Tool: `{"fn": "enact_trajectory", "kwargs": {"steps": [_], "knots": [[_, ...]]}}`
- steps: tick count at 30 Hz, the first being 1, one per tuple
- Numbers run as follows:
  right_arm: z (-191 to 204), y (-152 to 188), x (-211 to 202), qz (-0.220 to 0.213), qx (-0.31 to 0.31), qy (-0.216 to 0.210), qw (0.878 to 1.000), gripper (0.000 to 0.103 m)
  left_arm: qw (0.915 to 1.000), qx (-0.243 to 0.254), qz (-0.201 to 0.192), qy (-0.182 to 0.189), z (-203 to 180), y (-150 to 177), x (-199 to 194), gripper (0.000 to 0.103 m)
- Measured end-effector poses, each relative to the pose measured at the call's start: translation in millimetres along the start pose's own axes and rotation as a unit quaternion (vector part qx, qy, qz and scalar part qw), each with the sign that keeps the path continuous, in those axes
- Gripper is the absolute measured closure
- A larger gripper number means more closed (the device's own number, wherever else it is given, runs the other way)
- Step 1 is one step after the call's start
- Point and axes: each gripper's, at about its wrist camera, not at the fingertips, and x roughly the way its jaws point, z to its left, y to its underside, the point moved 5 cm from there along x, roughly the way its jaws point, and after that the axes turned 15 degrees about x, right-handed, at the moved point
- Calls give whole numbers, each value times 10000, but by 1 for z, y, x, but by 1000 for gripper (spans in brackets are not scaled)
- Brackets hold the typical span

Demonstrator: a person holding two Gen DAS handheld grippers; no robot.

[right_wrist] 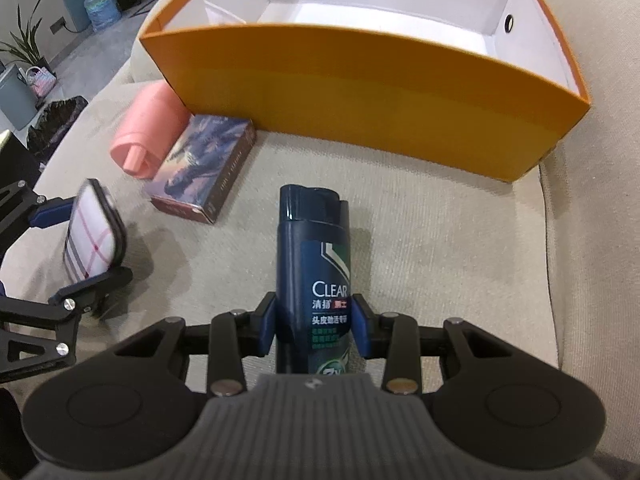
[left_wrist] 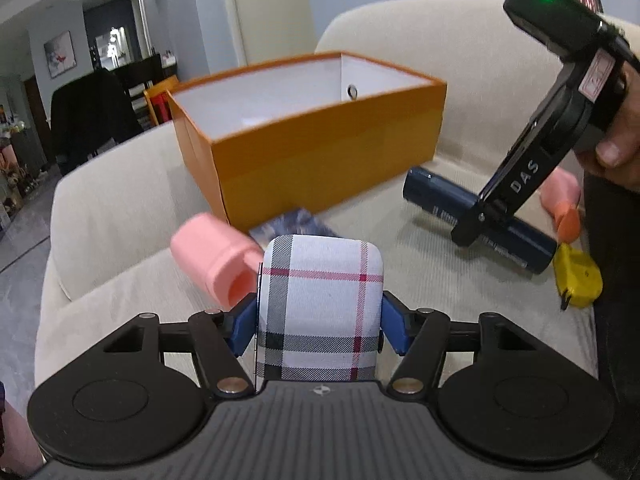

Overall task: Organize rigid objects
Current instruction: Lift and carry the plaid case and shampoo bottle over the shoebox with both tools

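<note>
Left gripper [left_wrist: 320, 320] is clamping the plaid case [left_wrist: 320, 304] at its sides above the sofa [left_wrist: 120, 200], likely light and stiff, while right gripper [right_wrist: 318, 326] is squeezing the bottle [right_wrist: 314, 264] mid-body, probably slick, near the box [right_wrist: 360, 92].

Open orange box [right_wrist: 360, 92], white inside, on the couch. Checked case [left_wrist: 320, 308] held up. Dark blue CLEAR bottle [right_wrist: 314, 264] lying flat. Pink roll [right_wrist: 146, 136] beside picture box [right_wrist: 204, 168].

left gripper [left_wrist: 320, 322]: clamped, raised | right gripper [right_wrist: 316, 326]: clamped, pitched down
</note>
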Motion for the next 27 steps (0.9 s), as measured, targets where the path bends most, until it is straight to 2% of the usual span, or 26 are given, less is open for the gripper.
{"fn": "enact_trajectory", "kwargs": {"steps": [14,27], "knots": [[0,-8,-32,-311,-10,-89,9995,65,9984,44,-498,-250,11,-35,-22,31],[0,-44,-80,-882,-88,-220,9958,65,9952,161,-889,-362,45,-108,-17,31]]}}
